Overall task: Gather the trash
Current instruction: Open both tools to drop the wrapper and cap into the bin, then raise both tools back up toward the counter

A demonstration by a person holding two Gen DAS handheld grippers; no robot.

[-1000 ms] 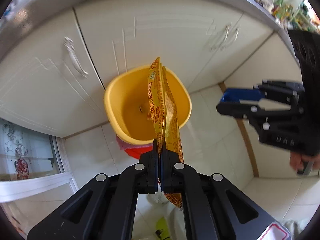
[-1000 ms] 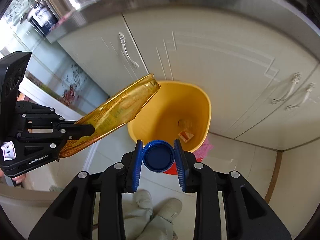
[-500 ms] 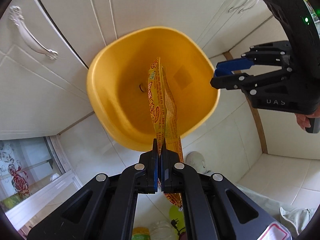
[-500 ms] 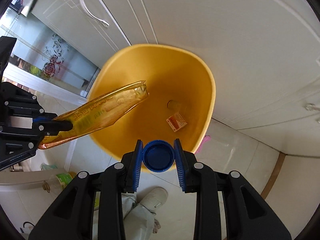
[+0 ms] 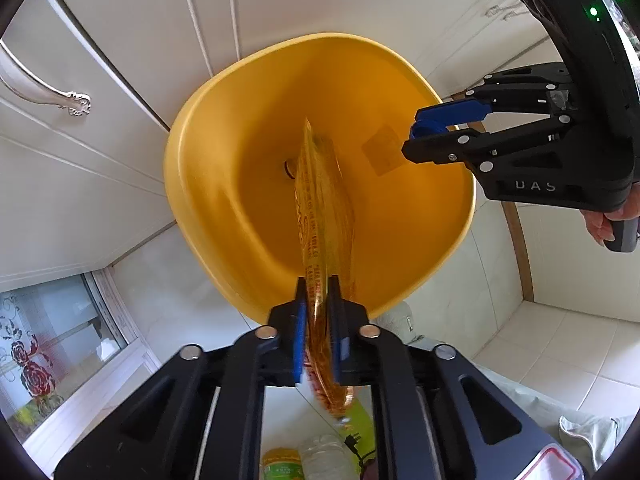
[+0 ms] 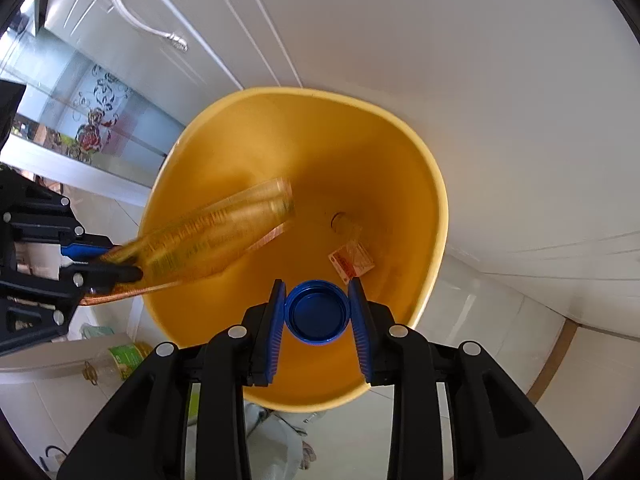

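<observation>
White cabinets point(image 5: 120, 80) behind, tiled floor point(image 5: 560, 352) below. Yellow bin point(image 5: 192, 184) on floor, holds one small red-white scrap point(image 6: 351, 261), otherwise looks bare. Left gripper point(image 5: 318, 320) over bin, jaws opening, yellow wrapper point(image 5: 324, 208) between the pads, blurred, hanging into bin. Right gripper point(image 6: 318, 312) clamped on blue cap point(image 6: 317, 312) above bin's near rim. Risk: wrapper is light, could catch rim and land outside; cap sits close to the edge, release there may bounce out.

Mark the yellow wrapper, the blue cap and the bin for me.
yellow wrapper point(image 5: 324, 208), left wrist view, mid-length of its printed face.
blue cap point(image 6: 317, 312), right wrist view, hollow inside.
yellow bin point(image 6: 434, 184), right wrist view, right rim.
</observation>
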